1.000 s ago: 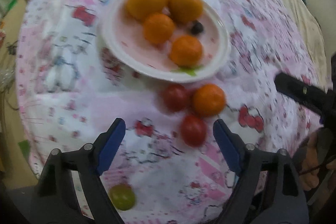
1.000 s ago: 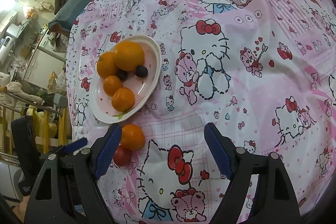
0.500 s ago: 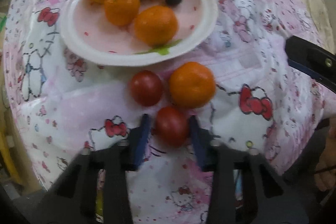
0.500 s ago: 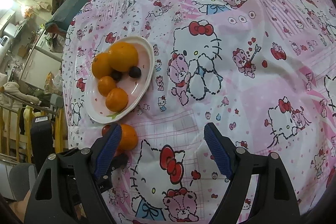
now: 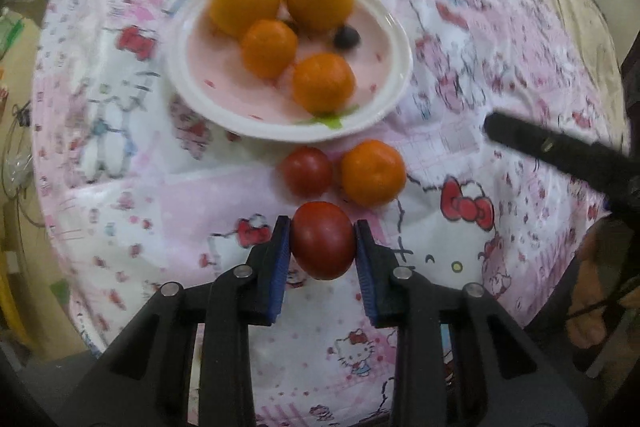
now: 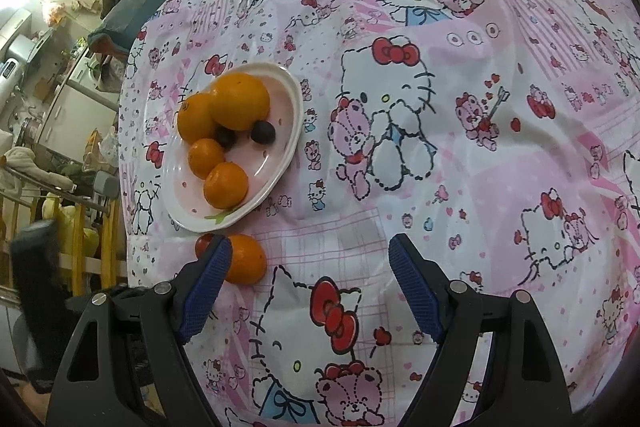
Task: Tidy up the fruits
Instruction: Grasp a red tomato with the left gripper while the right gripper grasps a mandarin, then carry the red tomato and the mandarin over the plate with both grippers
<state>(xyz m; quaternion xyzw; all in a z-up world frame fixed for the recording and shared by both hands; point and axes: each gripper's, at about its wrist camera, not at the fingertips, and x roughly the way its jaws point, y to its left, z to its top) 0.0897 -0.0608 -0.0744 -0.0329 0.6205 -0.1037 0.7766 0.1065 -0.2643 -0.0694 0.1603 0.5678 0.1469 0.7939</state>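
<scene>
Since a second ago the left gripper (image 5: 322, 241) has clamped its blue pads on the red tomato (image 5: 322, 239) just short of the plate (image 5: 394, 39), ready to carry it, while the right gripper (image 6: 308, 287) hangs spread and empty.

Warm, dim indoor light is washing my left wrist view, and motion blur is smearing the plate (image 5: 394, 83) and the cloth print around it; only the tomato (image 5: 322, 239) nearest the lens is looking fairly crisp. My right wrist view is staying sharper and brighter, with glare burning at the far upper left of its plate (image 6: 294, 99). Both fisheyes are bending and darkening the edges.
</scene>
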